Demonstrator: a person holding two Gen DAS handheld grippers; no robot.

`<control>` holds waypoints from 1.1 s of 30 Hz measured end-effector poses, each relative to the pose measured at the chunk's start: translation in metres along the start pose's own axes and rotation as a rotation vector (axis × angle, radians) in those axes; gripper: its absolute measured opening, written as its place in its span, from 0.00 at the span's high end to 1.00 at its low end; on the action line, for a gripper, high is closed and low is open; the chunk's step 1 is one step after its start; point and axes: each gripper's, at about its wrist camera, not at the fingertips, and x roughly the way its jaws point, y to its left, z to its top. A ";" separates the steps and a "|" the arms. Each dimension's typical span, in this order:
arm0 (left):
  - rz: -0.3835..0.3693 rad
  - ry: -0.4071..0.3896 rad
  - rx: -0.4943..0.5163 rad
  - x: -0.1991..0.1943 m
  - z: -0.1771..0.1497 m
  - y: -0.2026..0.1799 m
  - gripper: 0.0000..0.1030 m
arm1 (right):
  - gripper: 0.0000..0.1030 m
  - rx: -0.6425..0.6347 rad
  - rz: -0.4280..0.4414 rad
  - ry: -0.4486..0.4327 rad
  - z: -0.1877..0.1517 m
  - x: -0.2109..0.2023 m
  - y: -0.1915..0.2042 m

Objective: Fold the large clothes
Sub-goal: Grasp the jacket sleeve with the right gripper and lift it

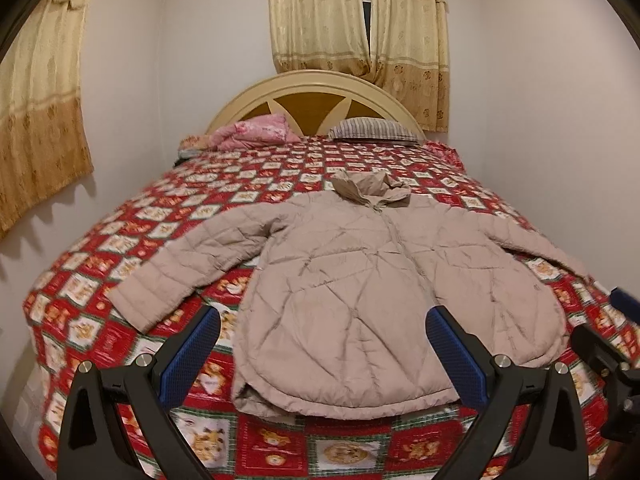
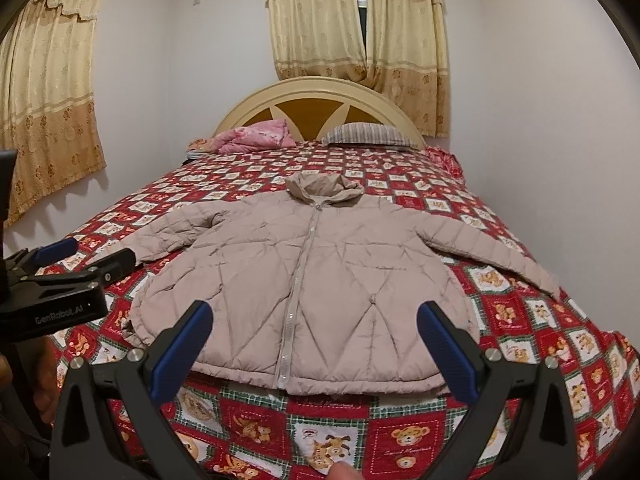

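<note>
We hold the left gripper and right gripper wide apart, empty, above the jacket; the left's housing reads "GenRobot.AI".

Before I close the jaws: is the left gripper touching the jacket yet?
Cannot tell. In the left wrist view the left gripper is open with the jacket hem between its fingers, but neither view shows contact or a gap plainly.

The jacket was matt, quilted beige cloth with a slight sheen. The bedspread looked like glossy printed fabric. The headboard was smooth painted wood. The left gripper wore black plastic, textured blue pads and shiny metal bolts.
</note>
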 end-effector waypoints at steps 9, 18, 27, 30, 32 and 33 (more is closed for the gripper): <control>0.018 0.002 0.036 0.053 0.011 0.001 0.01 | 0.00 0.183 0.022 0.079 -0.010 0.053 -0.077; 0.059 0.018 0.056 0.158 0.043 0.005 0.01 | 0.14 0.553 -0.215 0.149 -0.015 0.123 -0.269; 0.109 0.113 0.043 0.246 0.049 0.016 0.01 | 0.19 0.791 -0.472 0.215 -0.024 0.155 -0.417; 0.094 0.177 -0.008 0.265 0.038 0.027 0.01 | 0.23 0.853 -0.519 0.249 -0.035 0.163 -0.451; 0.088 0.215 -0.025 0.274 0.029 0.029 0.01 | 0.25 0.875 -0.530 0.267 -0.040 0.167 -0.465; 0.085 0.232 -0.033 0.278 0.024 0.030 0.01 | 0.25 0.875 -0.516 0.280 -0.041 0.171 -0.470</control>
